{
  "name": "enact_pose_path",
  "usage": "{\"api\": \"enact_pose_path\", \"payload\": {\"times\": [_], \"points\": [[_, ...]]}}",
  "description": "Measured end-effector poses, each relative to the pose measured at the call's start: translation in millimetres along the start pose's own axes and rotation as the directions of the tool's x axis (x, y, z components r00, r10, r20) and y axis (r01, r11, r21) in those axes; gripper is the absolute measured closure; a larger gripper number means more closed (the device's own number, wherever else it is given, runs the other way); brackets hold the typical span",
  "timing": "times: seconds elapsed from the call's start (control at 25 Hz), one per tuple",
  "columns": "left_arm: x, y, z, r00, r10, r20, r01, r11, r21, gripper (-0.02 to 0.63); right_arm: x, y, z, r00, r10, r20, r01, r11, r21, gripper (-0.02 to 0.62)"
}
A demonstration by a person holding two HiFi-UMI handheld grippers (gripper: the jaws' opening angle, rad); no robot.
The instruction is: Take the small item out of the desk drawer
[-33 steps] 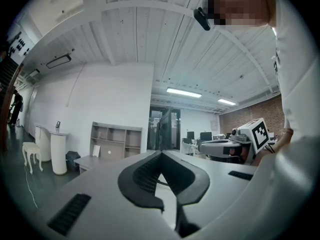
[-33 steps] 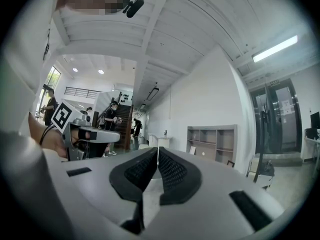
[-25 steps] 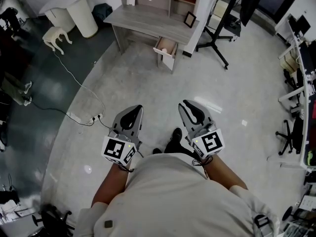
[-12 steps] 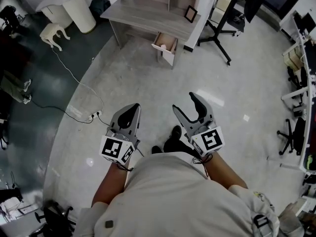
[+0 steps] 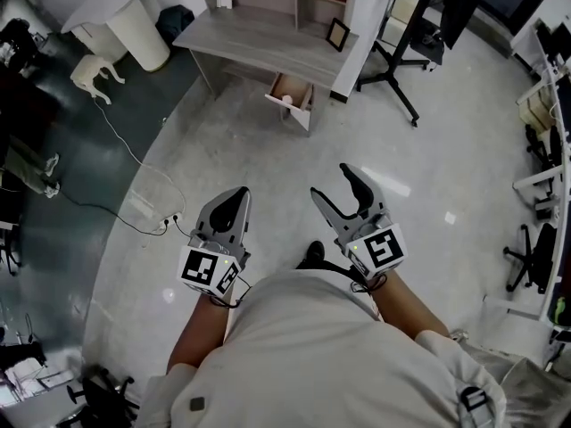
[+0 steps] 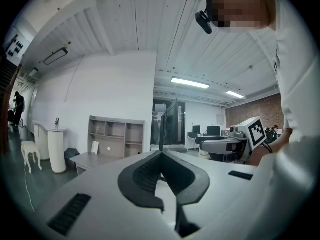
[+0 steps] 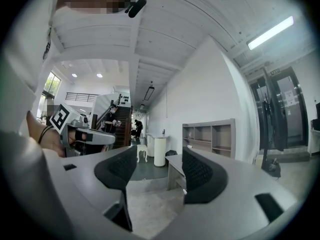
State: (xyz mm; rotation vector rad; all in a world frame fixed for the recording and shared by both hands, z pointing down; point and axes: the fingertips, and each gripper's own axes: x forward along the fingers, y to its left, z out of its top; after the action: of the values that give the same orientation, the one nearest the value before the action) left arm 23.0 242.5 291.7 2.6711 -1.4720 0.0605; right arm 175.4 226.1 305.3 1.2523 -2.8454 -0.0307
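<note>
Right tongs just opened, empty; item seemingly in drawer

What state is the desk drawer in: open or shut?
Open: the pale wooden drawer sticks out below the grey wooden desk, showing its inside.

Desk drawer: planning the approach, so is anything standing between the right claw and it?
Nothing visible. Only bare floor lies between the right claw, which has just been opening and is empty, and the open drawer under the desk. The cable lies off to the left, the black stand to the right.
</note>
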Motion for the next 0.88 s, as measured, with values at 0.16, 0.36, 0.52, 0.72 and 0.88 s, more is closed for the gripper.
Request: {"api": "enact_pose_path", "payload": {"times": [0.16, 0.36, 0.52, 0.72, 0.88], "points": [[29, -5, 4, 1.0, 0.021, 0.003, -0.021, 1.0, 0.005, 0.595, 0, -38, 2, 1.0, 0.004, 0.01, -0.004, 1.0, 0.001, 0.324], [53, -11, 2, 0.999, 0.037, 0.008, -0.037, 0.999, -0.005, 0.595, -1, -70, -1, 1.0, 0.008, 0.018, -0.008, 1.0, -0.003, 0.324], [66, -10, 2, 0.999, 0.043, 0.007, -0.043, 0.999, -0.01, 0.595, 1, -84, -3, 1.0, 0.011, 0.018, -0.011, 1.0, 0.001, 0.324], [83, -4, 7, 0.999, 0.042, 0.008, -0.042, 0.999, -0.004, 0.595, 11, -97, -3, 1.0, 0.016, 0.012, -0.016, 1.0, 0.008, 0.324], [99, 3, 10, 1.0, 0.025, 0.01, -0.025, 1.0, -0.004, 0.595, 21, -105, 0, 1.0, 0.012, 0.015, -0.012, 1.0, 0.008, 0.324]]}}
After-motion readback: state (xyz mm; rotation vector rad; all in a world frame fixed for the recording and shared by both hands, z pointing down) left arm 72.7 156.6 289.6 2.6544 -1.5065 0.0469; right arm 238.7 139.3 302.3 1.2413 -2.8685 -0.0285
